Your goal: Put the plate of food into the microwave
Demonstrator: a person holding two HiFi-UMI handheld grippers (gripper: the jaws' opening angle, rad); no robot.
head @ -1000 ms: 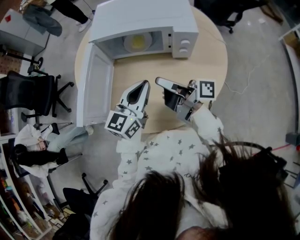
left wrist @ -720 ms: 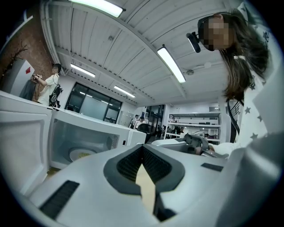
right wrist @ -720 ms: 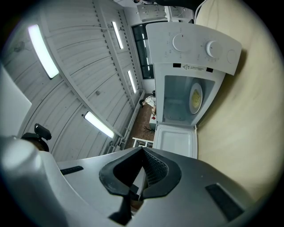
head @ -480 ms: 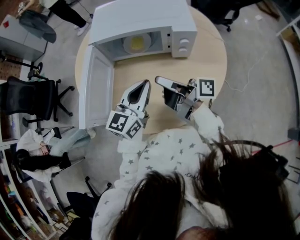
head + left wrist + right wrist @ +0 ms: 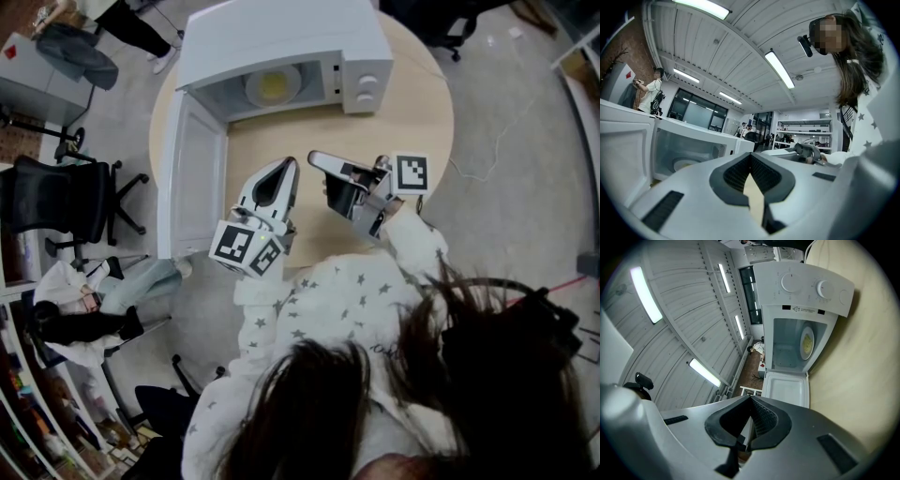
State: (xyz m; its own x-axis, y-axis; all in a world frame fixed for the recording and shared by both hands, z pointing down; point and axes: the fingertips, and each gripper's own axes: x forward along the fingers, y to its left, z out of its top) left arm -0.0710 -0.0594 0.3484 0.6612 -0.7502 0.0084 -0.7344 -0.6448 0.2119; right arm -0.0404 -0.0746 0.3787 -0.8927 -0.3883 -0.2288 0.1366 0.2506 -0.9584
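The round worktop (image 5: 403, 122) carries the microwave (image 5: 281, 37) at its 12 o'clock edge. The door (image 5: 192, 173) is swung fully open and runs down the 9 o'clock side, reaching the rim of the worktop.

Both tongs hang over the 6 o'clock part, well apart from the microwave. The left tongs (image 5: 290, 167) have their tips pressed together with nothing between them. The right tongs (image 5: 314, 157), just beside them at 3 o'clock, are likewise closed and empty.

The plate (image 5: 254, 92) sits inside the cavity on the floor of the oven, with the yellow food (image 5: 275, 85) at its middle. So the placing looks done, and closing the door would be what is left.

The plate is probably stiff, smooth and breakable. If it had to be shifted, the near rim is the place to pinch. It should be kept level so the food does not slide.

The bare strip of worktop between tongs and cavity gives clear room. The tight spots are the cavity's side walls and the door's free edge at 8 o'clock. A push on that edge from the left would swing it shut.
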